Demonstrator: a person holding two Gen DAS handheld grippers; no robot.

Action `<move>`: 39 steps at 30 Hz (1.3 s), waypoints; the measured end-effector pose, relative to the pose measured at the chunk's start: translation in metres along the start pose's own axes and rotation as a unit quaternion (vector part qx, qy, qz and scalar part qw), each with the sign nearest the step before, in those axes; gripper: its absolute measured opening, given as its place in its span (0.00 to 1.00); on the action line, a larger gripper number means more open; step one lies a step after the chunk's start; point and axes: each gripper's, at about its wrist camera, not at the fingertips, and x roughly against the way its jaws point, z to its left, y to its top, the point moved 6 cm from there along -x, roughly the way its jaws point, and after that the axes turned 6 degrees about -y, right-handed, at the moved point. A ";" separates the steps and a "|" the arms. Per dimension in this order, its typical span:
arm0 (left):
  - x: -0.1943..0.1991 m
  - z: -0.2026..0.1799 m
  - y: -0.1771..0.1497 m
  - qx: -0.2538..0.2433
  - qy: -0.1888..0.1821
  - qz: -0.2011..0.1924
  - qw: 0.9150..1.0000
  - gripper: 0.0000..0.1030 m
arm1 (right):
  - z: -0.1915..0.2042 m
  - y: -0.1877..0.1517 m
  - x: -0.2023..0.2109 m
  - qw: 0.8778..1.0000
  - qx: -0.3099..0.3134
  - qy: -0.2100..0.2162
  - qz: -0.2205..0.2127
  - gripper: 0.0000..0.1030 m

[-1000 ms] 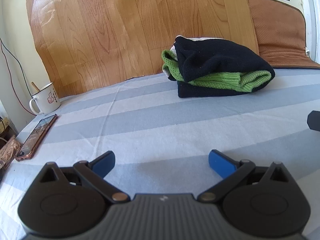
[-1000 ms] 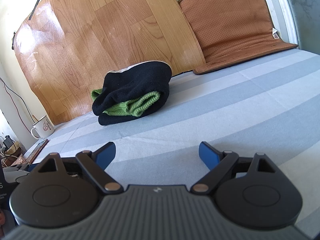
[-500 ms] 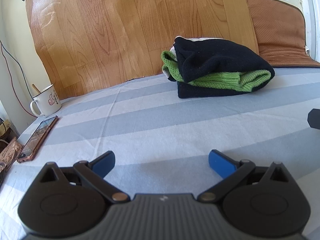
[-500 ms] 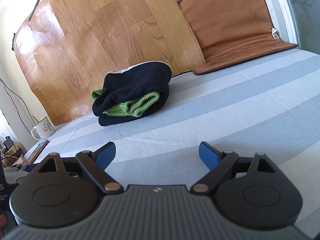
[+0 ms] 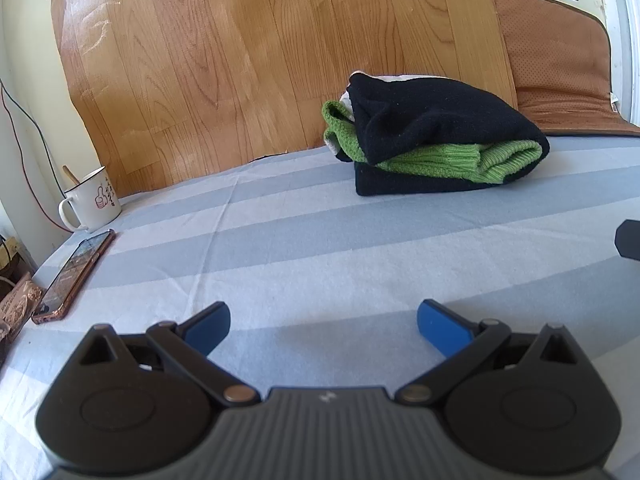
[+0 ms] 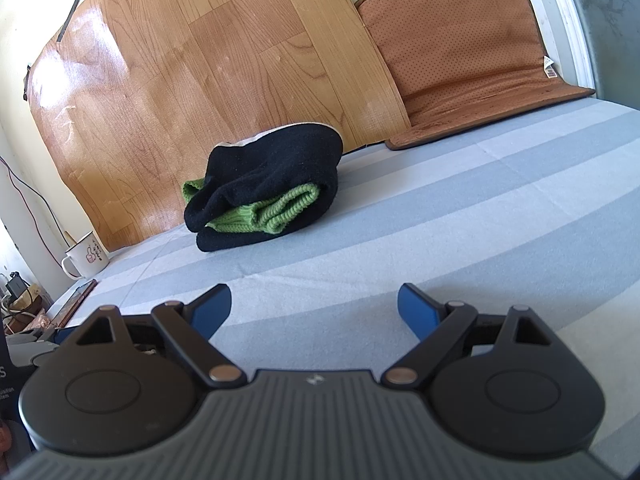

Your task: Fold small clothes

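Folded black-and-green knitted garment bundle (image 5: 436, 136) (image 6: 266, 194) lies at frame centre on the striped bedsheet (image 5: 320, 240). Left gripper (image 5: 323, 320) and right gripper (image 6: 315, 306) spread wide, empty. Likely soft, light, floppy; grip the thick folded edge.

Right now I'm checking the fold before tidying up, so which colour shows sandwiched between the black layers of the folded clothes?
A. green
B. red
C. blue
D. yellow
A: in the folded clothes on the striped sheet, a green knit layer pokes out between the black layers above and below it; the right wrist view shows the same.
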 end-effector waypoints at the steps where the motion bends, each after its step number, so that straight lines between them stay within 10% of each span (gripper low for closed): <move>1: 0.000 0.000 0.000 0.000 0.000 0.000 1.000 1.00 | 0.000 0.000 0.000 1.000 0.000 0.000 0.000 0.89; 39: -0.001 0.003 0.000 0.004 -0.005 0.003 1.000 1.00 | -0.001 0.000 0.000 1.000 0.003 0.000 -0.001 0.90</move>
